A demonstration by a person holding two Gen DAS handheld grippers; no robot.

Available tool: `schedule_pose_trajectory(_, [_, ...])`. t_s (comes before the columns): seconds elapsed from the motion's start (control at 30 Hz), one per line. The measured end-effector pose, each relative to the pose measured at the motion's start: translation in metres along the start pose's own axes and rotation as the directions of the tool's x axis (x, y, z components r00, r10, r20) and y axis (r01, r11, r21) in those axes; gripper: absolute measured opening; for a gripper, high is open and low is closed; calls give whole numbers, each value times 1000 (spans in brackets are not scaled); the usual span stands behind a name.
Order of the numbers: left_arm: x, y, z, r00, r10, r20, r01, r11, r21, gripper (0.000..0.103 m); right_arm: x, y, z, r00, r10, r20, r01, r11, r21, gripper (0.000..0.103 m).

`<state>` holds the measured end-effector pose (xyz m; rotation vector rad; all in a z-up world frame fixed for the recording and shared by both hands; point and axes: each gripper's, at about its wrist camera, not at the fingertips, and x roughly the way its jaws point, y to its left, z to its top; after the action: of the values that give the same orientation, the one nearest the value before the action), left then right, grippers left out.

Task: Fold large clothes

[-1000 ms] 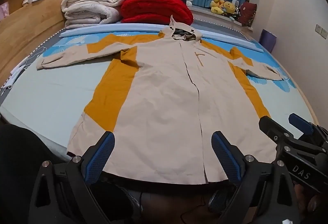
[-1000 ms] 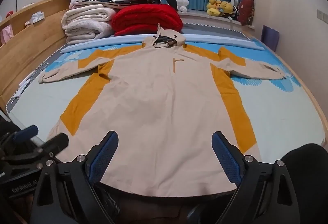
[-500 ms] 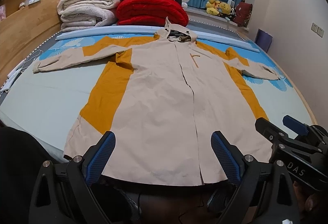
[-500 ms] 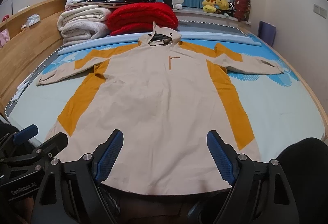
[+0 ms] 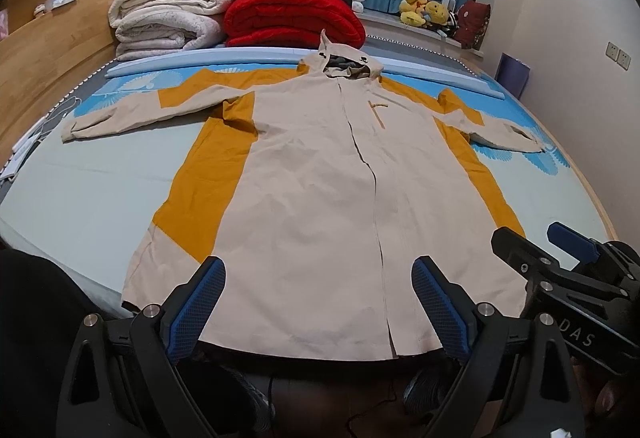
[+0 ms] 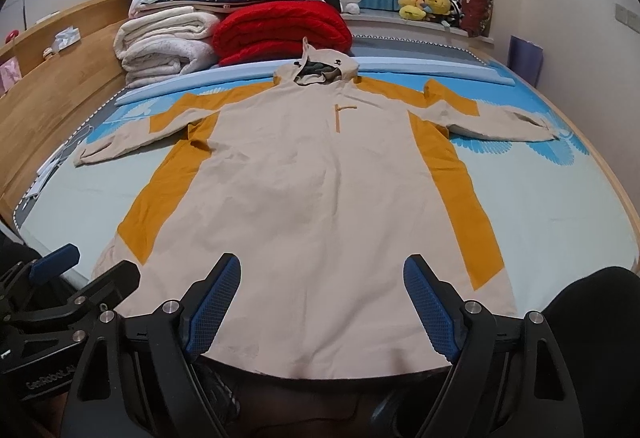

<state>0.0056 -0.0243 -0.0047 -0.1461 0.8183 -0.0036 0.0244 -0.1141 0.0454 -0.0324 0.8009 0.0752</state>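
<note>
A long beige hooded coat (image 5: 320, 205) with mustard side panels lies flat on the bed, front up, sleeves spread to both sides, hood at the far end. It also shows in the right wrist view (image 6: 312, 197). My left gripper (image 5: 318, 302) is open and empty, held above the coat's near hem. My right gripper (image 6: 320, 298) is open and empty, also above the near hem. The right gripper shows at the right of the left wrist view (image 5: 560, 258). The left gripper shows at the left of the right wrist view (image 6: 68, 278).
Folded white blankets (image 5: 168, 21) and a red quilt (image 5: 292, 21) are stacked at the far end of the bed. A wooden headboard (image 5: 48, 49) runs along the left. Plush toys (image 5: 424, 9) sit on the window ledge. The wall is on the right.
Both grippers have risen and drawn back a little, so the coat's near hem sits lower in view. The coat has not moved. Both stay open.
</note>
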Motion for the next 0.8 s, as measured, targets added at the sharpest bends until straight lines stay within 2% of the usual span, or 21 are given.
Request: schedule_pose_trajectory(0.8, [7,-6,-4,1000,4,-12,-4,1000,16,93,8,2,-8,1000,-5,-16,4,1000,-22,84])
